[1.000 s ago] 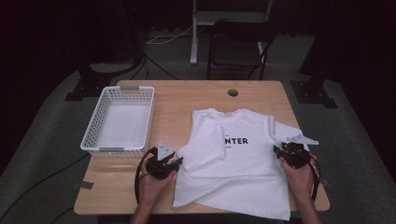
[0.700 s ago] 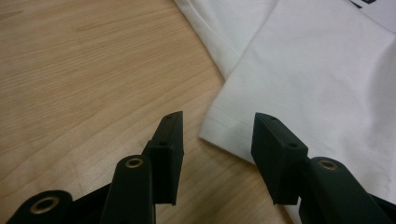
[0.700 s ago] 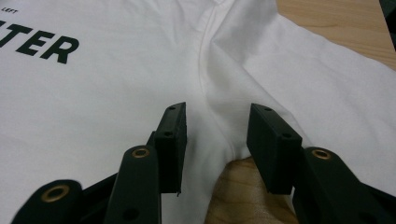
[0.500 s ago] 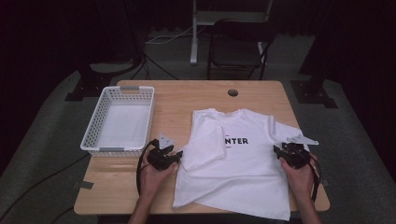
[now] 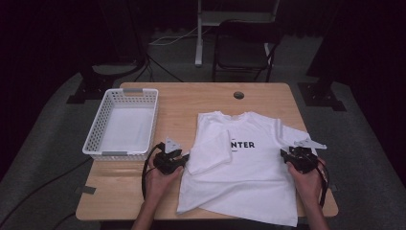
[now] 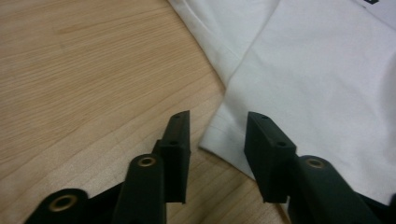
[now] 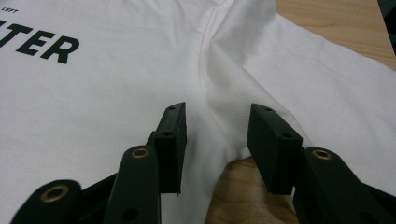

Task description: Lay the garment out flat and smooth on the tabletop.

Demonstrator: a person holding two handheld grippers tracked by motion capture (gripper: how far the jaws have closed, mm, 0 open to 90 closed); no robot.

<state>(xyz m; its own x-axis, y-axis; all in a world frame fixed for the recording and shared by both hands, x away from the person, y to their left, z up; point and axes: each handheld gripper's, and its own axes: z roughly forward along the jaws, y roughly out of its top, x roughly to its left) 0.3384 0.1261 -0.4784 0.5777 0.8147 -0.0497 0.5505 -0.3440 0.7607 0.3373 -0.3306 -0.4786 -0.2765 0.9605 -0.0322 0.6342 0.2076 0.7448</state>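
Observation:
A white T-shirt (image 5: 249,167) with black lettering lies flat on the wooden table (image 5: 182,103), its left sleeve folded in over the body. My left gripper (image 5: 184,158) sits at that folded edge. In the left gripper view its jaws (image 6: 217,135) stand apart and have just been closing, with a corner of the cloth (image 6: 317,70) between them, not pinched. My right gripper (image 5: 286,155) rests on the shirt's right side, open. In the right gripper view it (image 7: 217,135) straddles the seam where the sleeve meets the body of the shirt (image 7: 116,93), with bare wood showing low between the jaws.
A white plastic basket (image 5: 95,143) stands on the table's left side, nothing in it. A round cable hole (image 5: 238,95) is near the far edge. A dark chair (image 5: 242,43) and a stand are beyond the table. Bare wood lies between basket and shirt.
My left gripper has edged a little away from the person, up to the shirt's folded edge. The right gripper and the shirt have stayed put.

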